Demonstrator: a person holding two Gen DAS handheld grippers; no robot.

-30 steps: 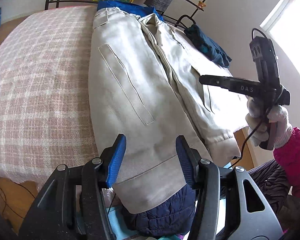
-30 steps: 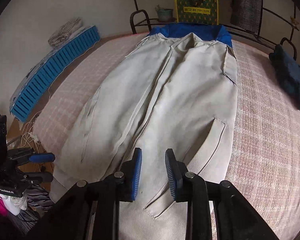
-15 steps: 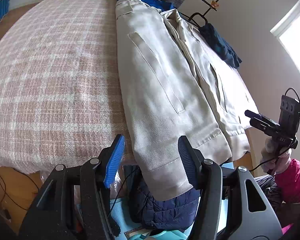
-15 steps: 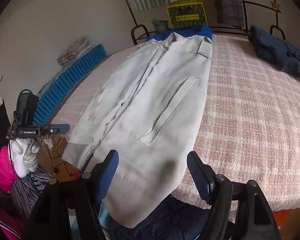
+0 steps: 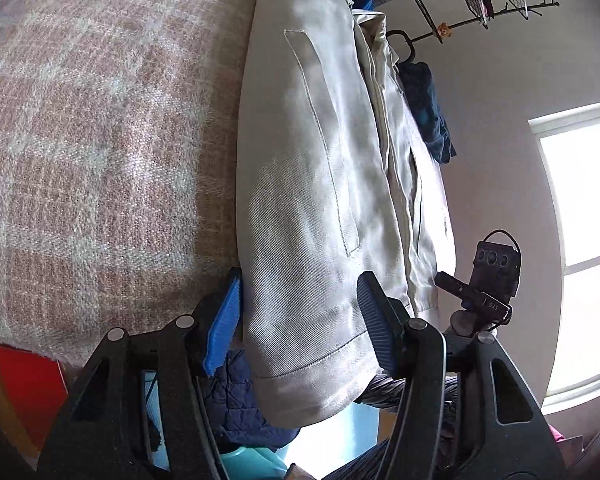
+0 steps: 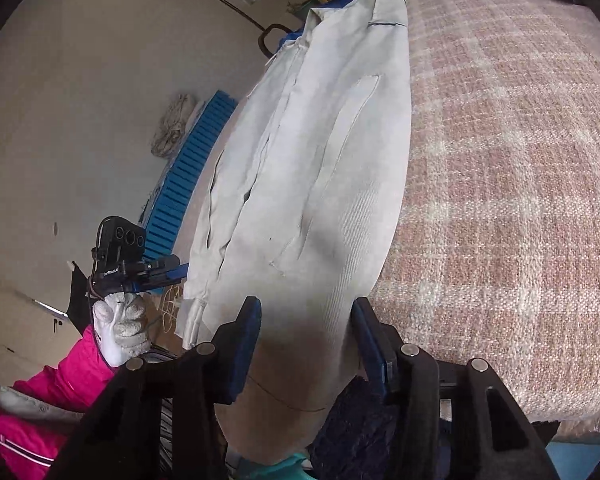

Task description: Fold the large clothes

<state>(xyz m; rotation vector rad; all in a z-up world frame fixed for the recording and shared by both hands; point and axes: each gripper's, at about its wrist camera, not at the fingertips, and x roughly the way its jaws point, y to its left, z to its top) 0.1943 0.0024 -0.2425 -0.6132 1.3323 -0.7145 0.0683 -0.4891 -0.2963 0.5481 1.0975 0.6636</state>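
A beige jacket (image 5: 316, 168) lies lengthwise on the bed, and its lower hem hangs over the near edge. My left gripper (image 5: 300, 320) is open and straddles one hem corner, with cloth between its blue pads (image 5: 224, 320). My right gripper (image 6: 308, 340) straddles the other hem corner of the jacket (image 6: 320, 168). Its jaws are closing with the fabric between them, and I see no pinch. Each gripper shows small in the other's view: the right gripper (image 5: 446, 280) beside the hem, the left gripper (image 6: 178, 270) in a white-gloved hand (image 6: 120, 328).
A pink plaid blanket (image 5: 92, 152) covers the bed. A dark blue garment (image 5: 428, 112) lies at the bed's far side below a metal rack (image 5: 480, 8). A navy quilted item (image 5: 240, 400) sits under the hanging hem. A blue slatted panel (image 6: 188, 172) leans on the wall.
Both grippers dropped and rolled toward the jacket's hem at the near bed edge. The right jaws opened wide from nearly shut, then narrowed. The hem now lies between both pairs of fingers.
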